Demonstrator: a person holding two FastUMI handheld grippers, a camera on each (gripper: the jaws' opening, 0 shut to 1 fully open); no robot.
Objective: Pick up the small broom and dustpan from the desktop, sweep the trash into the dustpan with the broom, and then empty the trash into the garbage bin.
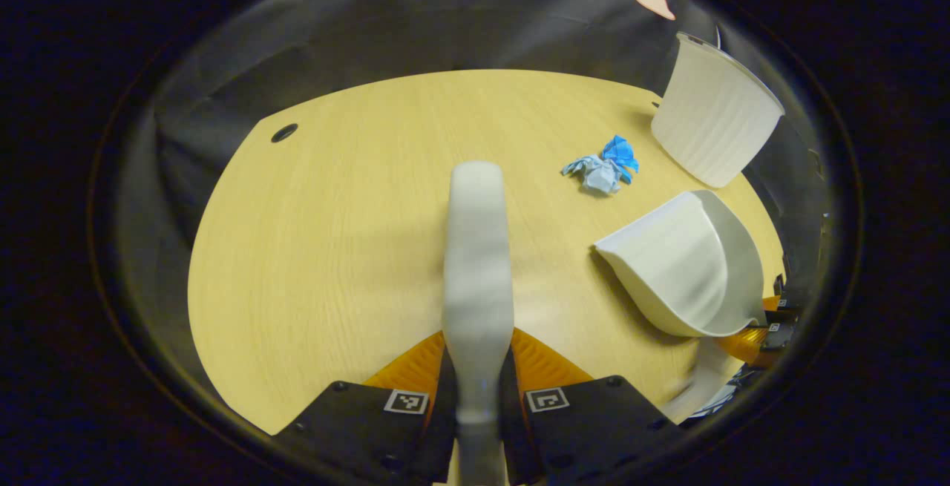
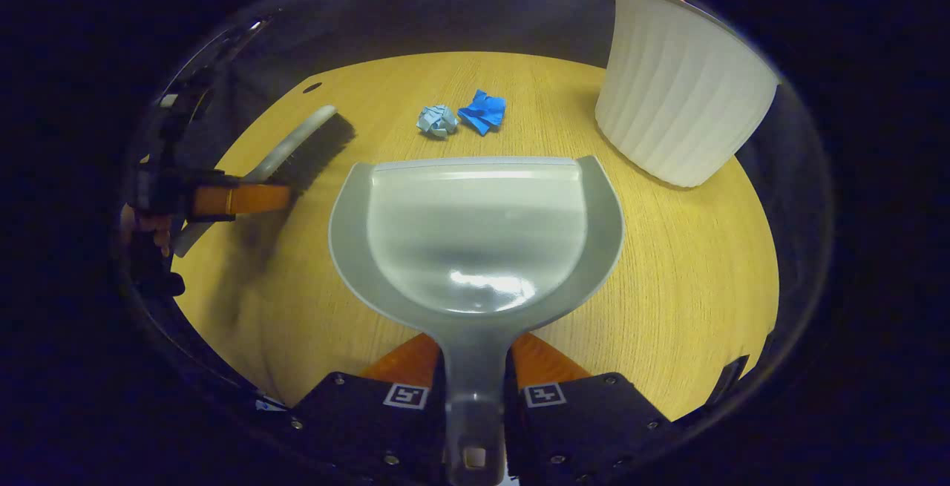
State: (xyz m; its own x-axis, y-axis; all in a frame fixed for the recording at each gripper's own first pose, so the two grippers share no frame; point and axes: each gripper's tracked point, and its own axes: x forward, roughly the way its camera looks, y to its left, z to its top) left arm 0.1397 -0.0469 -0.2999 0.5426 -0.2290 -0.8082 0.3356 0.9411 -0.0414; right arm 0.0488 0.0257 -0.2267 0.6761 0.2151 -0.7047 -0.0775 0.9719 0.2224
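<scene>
Tabletop (image 2: 668, 308) of pale wood carries a ribbed white garbage bin (image 2: 679, 93) at its far right. Nearer, the grey dustpan (image 2: 475, 234) is held above it, its handle pinched by the right hand-held gripper (image 2: 475, 397). The left hand-held gripper (image 1: 479, 397) is clamped on the broom (image 1: 479, 263) handle. Two crumpled blue paper scraps (image 2: 464, 116) lie just beyond the dustpan's lip

Recording booth: cloth wall (image 1: 415, 33), desk (image 1: 334, 248).
</scene>
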